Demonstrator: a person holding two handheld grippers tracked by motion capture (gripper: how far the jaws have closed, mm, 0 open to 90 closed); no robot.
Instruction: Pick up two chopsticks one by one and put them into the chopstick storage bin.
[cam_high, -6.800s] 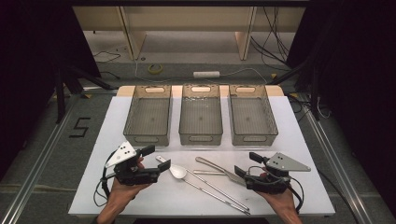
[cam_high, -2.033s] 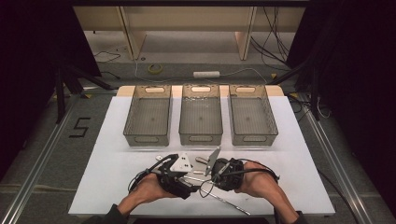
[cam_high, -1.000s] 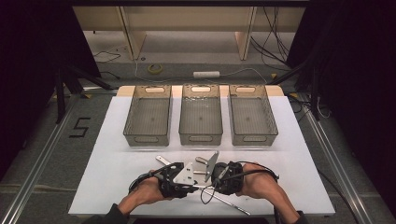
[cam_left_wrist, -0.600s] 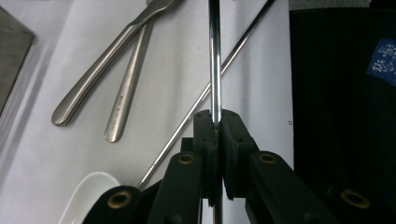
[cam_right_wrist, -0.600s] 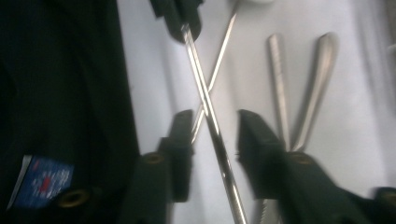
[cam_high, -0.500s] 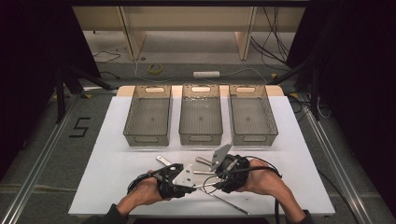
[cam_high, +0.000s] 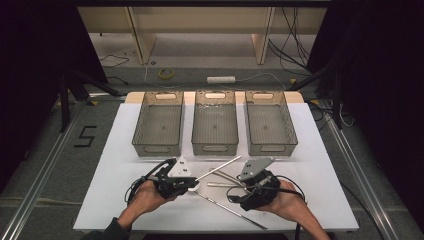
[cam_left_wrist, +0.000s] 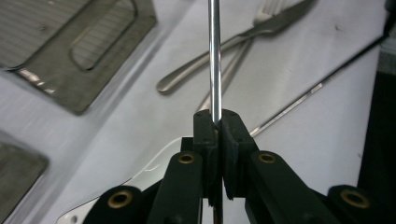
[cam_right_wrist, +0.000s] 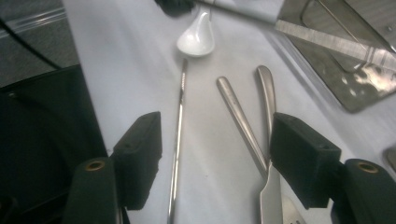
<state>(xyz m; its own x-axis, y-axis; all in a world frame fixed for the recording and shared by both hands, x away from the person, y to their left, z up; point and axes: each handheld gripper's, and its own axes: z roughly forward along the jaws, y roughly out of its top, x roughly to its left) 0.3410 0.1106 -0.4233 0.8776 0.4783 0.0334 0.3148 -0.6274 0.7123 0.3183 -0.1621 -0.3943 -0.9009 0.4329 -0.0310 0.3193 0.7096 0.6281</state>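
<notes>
My left gripper (cam_high: 191, 183) (cam_left_wrist: 215, 122) is shut on a thin metal rod (cam_high: 220, 168) (cam_left_wrist: 214, 51) and holds it off the table, pointing at the bins. A white spoon (cam_high: 193, 187) (cam_right_wrist: 196, 39) lies right by that gripper. My right gripper (cam_high: 239, 189) (cam_right_wrist: 222, 156) has just been opening, and its pads press on nothing. On the table under its gap lie a second rod (cam_high: 230, 211) (cam_right_wrist: 177, 140) and a knife's handle (cam_right_wrist: 239, 119). A fork's handle (cam_right_wrist: 266, 91) passes by its right pad. The fork and knife (cam_high: 222, 179) (cam_left_wrist: 243, 39) lie crossed.
Three translucent grey bins (cam_high: 157, 149) (cam_high: 215, 149) (cam_high: 272, 149) stand in a row across the far half of the white table (cam_high: 115, 200). One bin's corner (cam_right_wrist: 359, 88) is close on the right gripper's right side. Cables trail on the floor beyond.
The right gripper has opened and pulled back toward the near edge. The left gripper has shifted left and away with the rod, which now stands clear of the right gripper.
</notes>
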